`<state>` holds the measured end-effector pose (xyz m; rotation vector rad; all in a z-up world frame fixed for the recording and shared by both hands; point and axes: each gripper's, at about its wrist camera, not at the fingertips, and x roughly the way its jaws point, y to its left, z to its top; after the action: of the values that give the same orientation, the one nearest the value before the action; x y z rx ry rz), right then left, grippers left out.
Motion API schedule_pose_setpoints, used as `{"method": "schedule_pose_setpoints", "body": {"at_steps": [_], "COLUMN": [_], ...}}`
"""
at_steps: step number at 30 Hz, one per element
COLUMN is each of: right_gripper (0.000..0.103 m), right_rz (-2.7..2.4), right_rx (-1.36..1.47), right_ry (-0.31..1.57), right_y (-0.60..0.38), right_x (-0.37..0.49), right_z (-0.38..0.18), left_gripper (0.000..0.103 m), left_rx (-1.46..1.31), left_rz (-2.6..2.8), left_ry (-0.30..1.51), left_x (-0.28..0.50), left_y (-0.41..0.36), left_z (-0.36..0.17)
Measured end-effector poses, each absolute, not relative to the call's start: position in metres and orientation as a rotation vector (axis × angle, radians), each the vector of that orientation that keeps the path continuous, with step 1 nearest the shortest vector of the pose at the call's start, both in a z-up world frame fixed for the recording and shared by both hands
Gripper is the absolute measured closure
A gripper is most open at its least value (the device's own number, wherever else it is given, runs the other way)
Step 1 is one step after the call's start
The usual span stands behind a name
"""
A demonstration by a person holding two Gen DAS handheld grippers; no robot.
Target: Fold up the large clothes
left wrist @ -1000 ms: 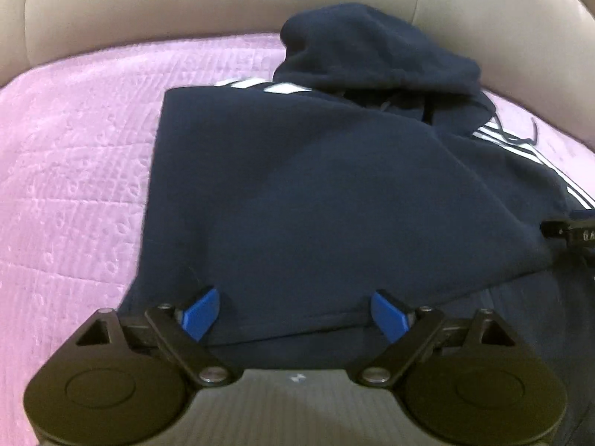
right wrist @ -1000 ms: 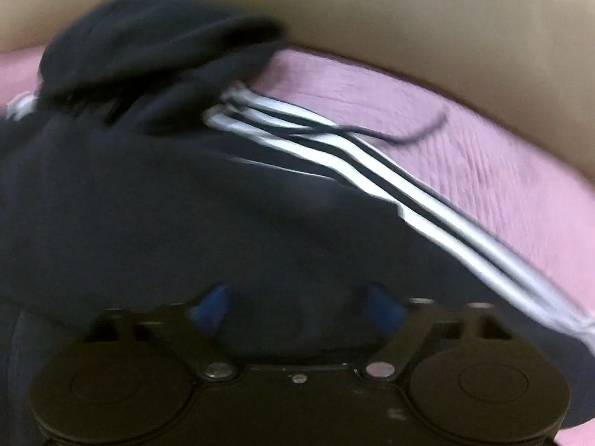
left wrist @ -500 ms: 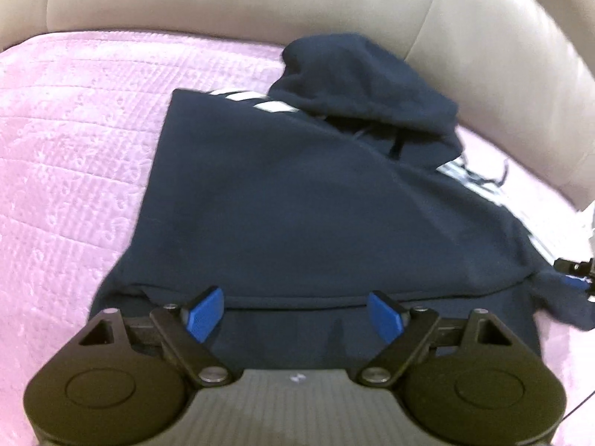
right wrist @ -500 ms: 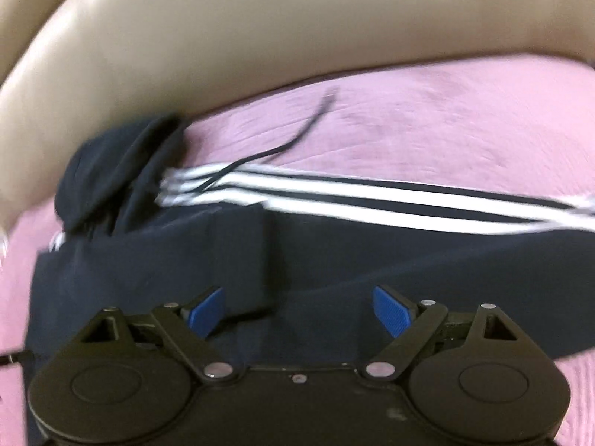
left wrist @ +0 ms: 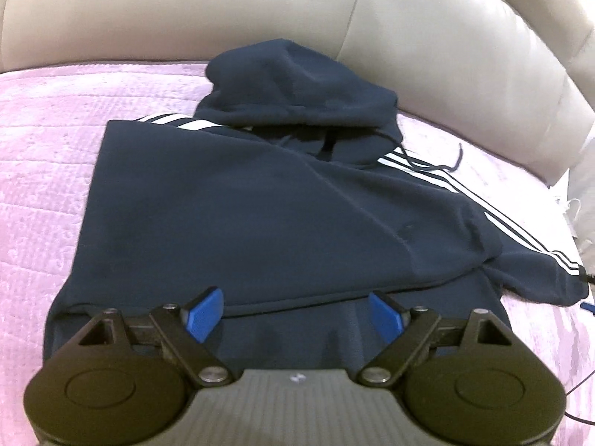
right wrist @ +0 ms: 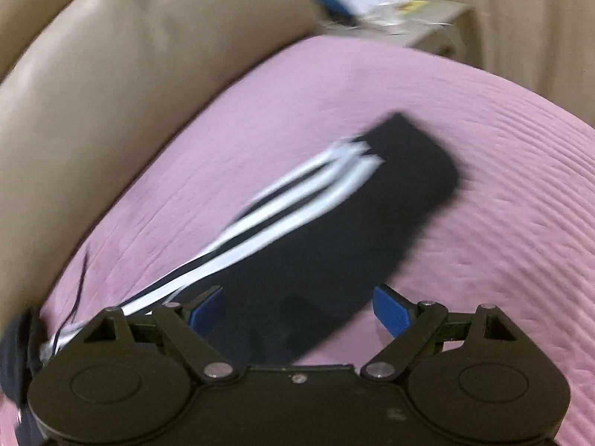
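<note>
Presently we find the navy hoodie [left wrist: 260, 204] lying partly folded on the pink bed cover [left wrist: 41, 171], hood toward the padded headboard [left wrist: 178, 15]. Both tools stand open and empty: the left tool [left wrist: 297, 314] over the hem, the right tool [right wrist: 299, 306] above the striped sleeve [right wrist: 334, 215], which lies outstretched, though blur hinders us. We judge the fleece soft, limp and moderately heavy; best gripped at cuff or hem.

Pink quilted bedspread [left wrist: 44, 171], beige padded headboard [left wrist: 186, 11]
</note>
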<state>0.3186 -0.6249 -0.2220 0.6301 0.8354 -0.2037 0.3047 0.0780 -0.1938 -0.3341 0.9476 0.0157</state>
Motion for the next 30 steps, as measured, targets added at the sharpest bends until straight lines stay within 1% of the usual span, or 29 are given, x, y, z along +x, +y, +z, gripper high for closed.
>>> {"method": "schedule_pose_setpoints", "body": {"at_steps": [4, 7, 11, 12, 13, 14, 15, 16, 19, 22, 27, 30], "right_gripper": [0.000, 0.000, 0.000, 0.002, 0.008, 0.036, 0.075, 0.087, 0.087, 0.087, 0.087, 0.087], "right_rz": [-0.294, -0.306, -0.374, -0.400, -0.414, -0.414, -0.411, -0.420, -0.397, -0.329, -0.151, 0.006], "right_rx": [0.678, 0.708, 0.631, 0.587, 0.557, 0.541, 0.542, 0.550, 0.593, 0.675, 0.719, 0.771], "right_ry": [0.813, 0.685, 0.602, 0.600, 0.592, 0.570, 0.550, 0.524, 0.400, 0.270, 0.171, 0.110], "right_y": [-0.649, -0.654, -0.640, -0.633, -0.626, -0.620, -0.618, -0.615, -0.611, -0.619, -0.601, -0.567], "right_x": [0.308, 0.315, 0.339, 0.345, 0.348, 0.349, 0.351, 0.350, 0.333, 0.306, 0.288, 0.281], "right_z": [-0.248, -0.259, -0.266, -0.264, -0.263, -0.260, -0.259, -0.255, -0.228, -0.189, -0.128, -0.089], "left_gripper": [0.016, 0.016, 0.016, 0.016, 0.016, 0.016, 0.016, 0.016, 0.016, 0.016, 0.016, 0.016], "left_rx": [-0.321, -0.331, -0.332, -0.327, -0.321, -0.315, -0.307, -0.303, -0.303, -0.306, -0.329, -0.349], "left_rz": [0.012, 0.002, 0.016, 0.022, 0.029, 0.036, 0.045, 0.053, 0.073, 0.088, 0.089, 0.084], "left_ry": [0.951, 0.955, 0.967, 0.966, 0.963, 0.958, 0.951, 0.945, 0.912, 0.875, 0.824, 0.805], "left_x": [0.308, 0.309, 0.306, 0.305, 0.304, 0.302, 0.301, 0.300, 0.295, 0.292, 0.291, 0.288], "left_y": [0.073, 0.071, 0.071, 0.072, 0.073, 0.074, 0.076, 0.077, 0.084, 0.089, 0.094, 0.098], "left_z": [-0.198, -0.201, -0.202, -0.200, -0.199, -0.197, -0.194, -0.191, -0.181, -0.172, -0.162, -0.159]}}
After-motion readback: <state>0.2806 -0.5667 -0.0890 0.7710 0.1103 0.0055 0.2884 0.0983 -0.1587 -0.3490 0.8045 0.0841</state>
